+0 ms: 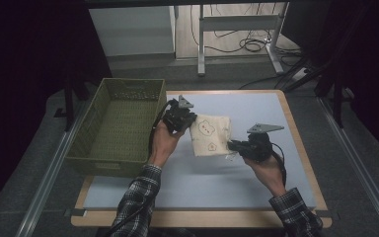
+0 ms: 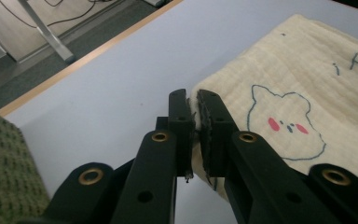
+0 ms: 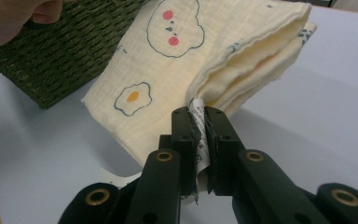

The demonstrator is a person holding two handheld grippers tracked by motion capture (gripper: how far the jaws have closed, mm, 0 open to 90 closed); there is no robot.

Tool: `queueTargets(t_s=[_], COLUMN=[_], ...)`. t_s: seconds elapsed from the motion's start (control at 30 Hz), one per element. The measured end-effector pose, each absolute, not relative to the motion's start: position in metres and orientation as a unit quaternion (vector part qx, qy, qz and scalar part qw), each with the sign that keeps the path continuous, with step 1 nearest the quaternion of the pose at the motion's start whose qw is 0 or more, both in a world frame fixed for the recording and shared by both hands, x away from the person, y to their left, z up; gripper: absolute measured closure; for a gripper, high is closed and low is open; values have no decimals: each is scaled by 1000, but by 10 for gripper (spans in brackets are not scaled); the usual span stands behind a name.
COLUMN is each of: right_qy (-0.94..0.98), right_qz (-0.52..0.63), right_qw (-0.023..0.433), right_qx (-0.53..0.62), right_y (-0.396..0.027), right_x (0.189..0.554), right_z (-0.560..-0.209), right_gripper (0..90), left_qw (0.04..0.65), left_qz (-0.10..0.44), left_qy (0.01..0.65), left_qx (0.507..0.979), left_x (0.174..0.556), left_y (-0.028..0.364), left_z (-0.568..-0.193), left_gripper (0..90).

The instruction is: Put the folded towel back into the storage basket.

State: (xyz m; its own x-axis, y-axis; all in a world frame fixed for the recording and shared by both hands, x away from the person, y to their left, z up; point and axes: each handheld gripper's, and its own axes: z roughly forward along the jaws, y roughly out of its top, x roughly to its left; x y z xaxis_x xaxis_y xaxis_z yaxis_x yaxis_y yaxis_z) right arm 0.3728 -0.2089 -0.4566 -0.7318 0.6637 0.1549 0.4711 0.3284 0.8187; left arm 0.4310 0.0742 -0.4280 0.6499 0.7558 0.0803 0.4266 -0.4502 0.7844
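Plaid sleeves at bottom of high view; green basket (image 1: 113, 131) at counter's left edge; left gripper (image 1: 183, 118) beside it, jaws clamped on folded cream cloth (image 1: 209, 134) at its left corner; cloth held between both grippers, above pale blue counter (image 1: 256, 177); right gripper (image 1: 233, 145), jaws pinched on cloth's label (image 3: 198, 122) at lower right corner.

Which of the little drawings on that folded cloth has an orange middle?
The fried-egg drawing on the cream cloth. The bear-face drawing above it has pink cheeks instead.
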Motion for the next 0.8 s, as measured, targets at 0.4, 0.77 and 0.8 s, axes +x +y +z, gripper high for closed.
queueTargets(t_s=[0.4, 0.77, 0.8], right_qy=[812, 818, 818], right_qz=[464, 464, 465], right_qw=[101, 105, 105], right_qx=[338, 323, 322], right_y=[-181, -154, -152], right_x=[382, 390, 391], right_z=[-449, -434, -433], right_gripper=[833, 833, 833], left_qw=[364, 363, 363], left_qz=[237, 259, 262], left_qy=[373, 380, 381], left_qx=[820, 810, 809], left_x=[435, 437, 438], left_y=[100, 122, 124], left_z=[-413, -397, -395], left_gripper=[844, 844, 844])
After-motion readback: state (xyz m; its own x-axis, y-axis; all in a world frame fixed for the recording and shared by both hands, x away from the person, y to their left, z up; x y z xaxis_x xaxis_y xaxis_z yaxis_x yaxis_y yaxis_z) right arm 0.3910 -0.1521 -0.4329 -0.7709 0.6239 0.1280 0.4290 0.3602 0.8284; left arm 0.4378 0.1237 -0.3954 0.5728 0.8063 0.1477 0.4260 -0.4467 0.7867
